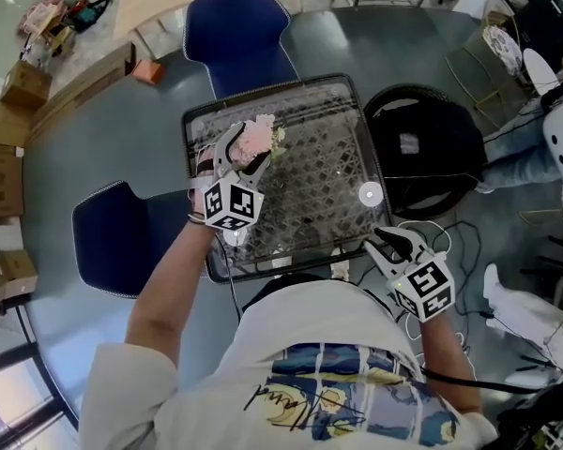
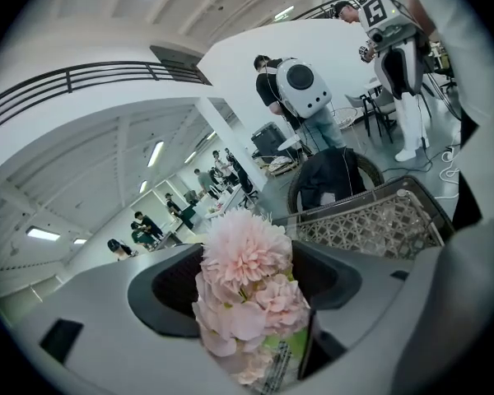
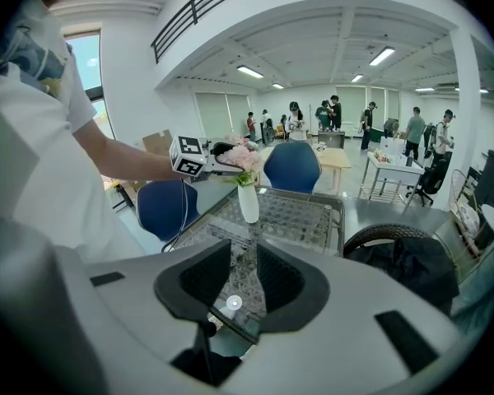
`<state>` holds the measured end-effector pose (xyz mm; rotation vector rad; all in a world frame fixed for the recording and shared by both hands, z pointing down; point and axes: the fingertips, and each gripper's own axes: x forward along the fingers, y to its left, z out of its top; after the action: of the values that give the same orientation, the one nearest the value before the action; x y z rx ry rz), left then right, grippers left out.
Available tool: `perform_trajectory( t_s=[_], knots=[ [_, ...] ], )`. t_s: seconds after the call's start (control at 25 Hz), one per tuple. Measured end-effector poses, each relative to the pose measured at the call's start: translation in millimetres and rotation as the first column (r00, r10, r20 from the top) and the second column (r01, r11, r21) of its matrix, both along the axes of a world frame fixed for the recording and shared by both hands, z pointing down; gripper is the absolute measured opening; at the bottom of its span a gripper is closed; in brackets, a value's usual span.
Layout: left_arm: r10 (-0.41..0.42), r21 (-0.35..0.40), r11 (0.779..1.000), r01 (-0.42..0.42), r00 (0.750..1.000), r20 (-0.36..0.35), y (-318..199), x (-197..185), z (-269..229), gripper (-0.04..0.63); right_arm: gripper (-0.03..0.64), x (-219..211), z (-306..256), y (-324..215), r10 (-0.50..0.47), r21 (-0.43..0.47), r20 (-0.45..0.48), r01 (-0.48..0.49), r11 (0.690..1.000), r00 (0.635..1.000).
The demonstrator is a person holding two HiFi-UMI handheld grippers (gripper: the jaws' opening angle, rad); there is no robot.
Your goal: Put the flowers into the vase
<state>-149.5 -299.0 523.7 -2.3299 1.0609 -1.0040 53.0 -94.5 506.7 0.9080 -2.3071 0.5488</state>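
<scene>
Cardboard boxes [image 1: 2,172]: lying on the floor at the far left, well apart from the table.

Blue chair [image 1: 113,237]: standing just beside the table's left edge. A second blue chair [image 1: 239,36] is standing at the far edge.

Left gripper [image 1: 247,150]: hovering over the left part of the table with its marker cube facing up. Its jaws are standing apart, with the blooms sitting between them. A dark gap is showing on the left side, and nothing is being squeezed.

Flowers [image 2: 245,257]: a pink bunch with green at the base. Seen from the right gripper view, they are sitting in the mouth of the vase, blooms upward.

Vase [image 3: 248,204]: white and narrow, standing upright on the left part of the table, directly under the left gripper.

Table [image 1: 330,162]: a dark-rimmed rectangular top, with a woven lattice showing through its glass.

White disc [image 1: 370,193]: lying flat near the table's right edge.

Right gripper [image 1: 391,242]: resting at the near right corner of the table and pointing across it. Its jaws are gaping, with only the tabletop showing between them.

Round black seat [image 1: 422,143]: standing just right of the table, with dark cloth lying over it.

Cables [image 1: 450,232]: trailing on the floor near the right gripper.

Bystander's legs [image 1: 525,157]: standing at the far right edge.
</scene>
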Motion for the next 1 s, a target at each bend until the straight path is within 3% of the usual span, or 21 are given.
perform_trajectory(
  t_s=[0.6,1.0],
  knots=[
    [-0.009,-0.023,1.0,0.009,1.0,0.001,14,1,-1,0.383,0.103,5,-2,4,-0.03,0.016,0.012,0.03,0.999,0.999],
    [-0.022,-0.029,0.999,0.021,1.0,-0.012,21,4,-7,0.461,0.103,8,-4,7,-0.051,0.023,0.024,0.05,0.998,0.998]
  ],
)
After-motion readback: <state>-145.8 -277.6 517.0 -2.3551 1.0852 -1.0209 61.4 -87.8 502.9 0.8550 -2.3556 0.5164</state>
